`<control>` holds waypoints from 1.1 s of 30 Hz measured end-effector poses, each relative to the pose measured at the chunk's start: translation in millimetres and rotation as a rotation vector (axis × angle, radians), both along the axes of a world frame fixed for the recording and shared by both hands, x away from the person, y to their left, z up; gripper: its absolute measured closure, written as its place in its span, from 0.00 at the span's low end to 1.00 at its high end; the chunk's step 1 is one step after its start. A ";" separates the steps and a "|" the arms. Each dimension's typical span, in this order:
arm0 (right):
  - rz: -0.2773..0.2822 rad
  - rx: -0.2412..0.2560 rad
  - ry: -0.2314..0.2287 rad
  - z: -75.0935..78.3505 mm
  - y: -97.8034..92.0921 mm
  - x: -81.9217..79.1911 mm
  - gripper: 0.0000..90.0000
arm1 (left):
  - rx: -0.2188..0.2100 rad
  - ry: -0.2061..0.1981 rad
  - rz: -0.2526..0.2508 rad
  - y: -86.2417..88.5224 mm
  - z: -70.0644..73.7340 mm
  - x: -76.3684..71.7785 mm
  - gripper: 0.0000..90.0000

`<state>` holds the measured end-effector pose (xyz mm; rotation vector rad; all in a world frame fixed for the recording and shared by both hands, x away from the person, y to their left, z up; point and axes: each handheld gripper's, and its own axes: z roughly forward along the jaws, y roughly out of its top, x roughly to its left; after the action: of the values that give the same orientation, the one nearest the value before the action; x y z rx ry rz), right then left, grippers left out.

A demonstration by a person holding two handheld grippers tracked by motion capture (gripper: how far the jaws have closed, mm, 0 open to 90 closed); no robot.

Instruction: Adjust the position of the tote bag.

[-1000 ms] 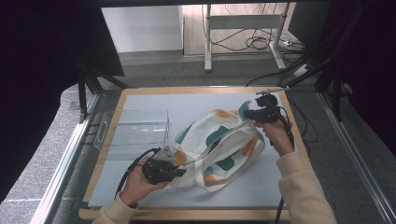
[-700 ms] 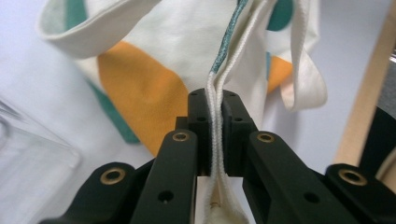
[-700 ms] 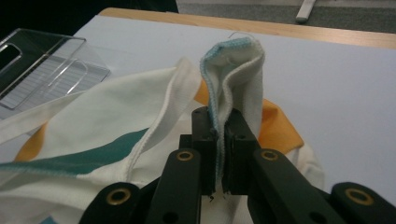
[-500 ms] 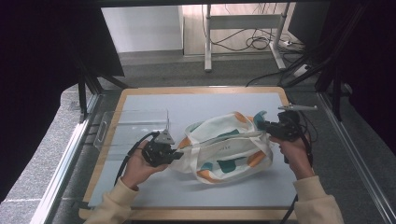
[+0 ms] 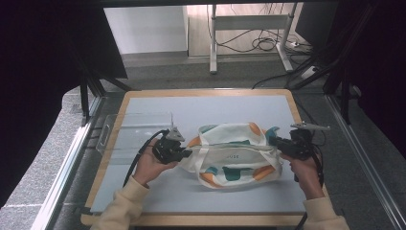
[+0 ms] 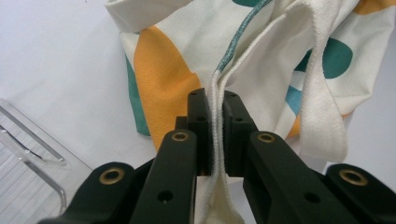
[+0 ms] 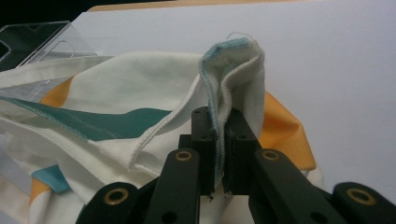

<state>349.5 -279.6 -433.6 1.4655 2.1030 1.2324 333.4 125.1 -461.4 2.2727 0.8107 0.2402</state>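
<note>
A cream cloth bag (image 5: 233, 155) printed with orange and teal blobs lies near the middle of the pale blue mat (image 5: 225, 108), stretched sideways between the 2 grippers. The left gripper (image 5: 181, 153) has its jaws pressed together on the bag's left edge; in the left gripper view the thick white hem runs straight down between the 2 black jaws, with a woven strap (image 6: 322, 93) hanging loose just beside it. The right gripper (image 5: 279, 145) pinches the opposite end, and the right gripper view shows a folded corner of fabric with teal stitching (image 7: 233, 79) standing up from between its closed jaws. Judged from this, both grasps are secured and the bag is pulled out to its width, with its upper edge drawn fairly taut between the 2 hands. What seems left is the flattening or folding itself: the lower body of the bag sags in soft folds toward the person, the strap lies untidy, and the cloth is not yet smoothed on the mat. A clear plastic tray (image 5: 136, 129) sits at the left of the mat, just beside the left gripper and apart from the bag; whether the bag is meant to go into it cannot be told.
</note>
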 end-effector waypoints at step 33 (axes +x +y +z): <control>0.034 -0.012 -0.125 35.5 -0.4 -30.6 0.40 | -0.088 -0.058 0.039 26.3 22.0 -27.4 0.41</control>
<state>319.0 -280.0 -398.1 1.3171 2.0570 1.2869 306.0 151.4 -439.4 2.1596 0.8198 0.2814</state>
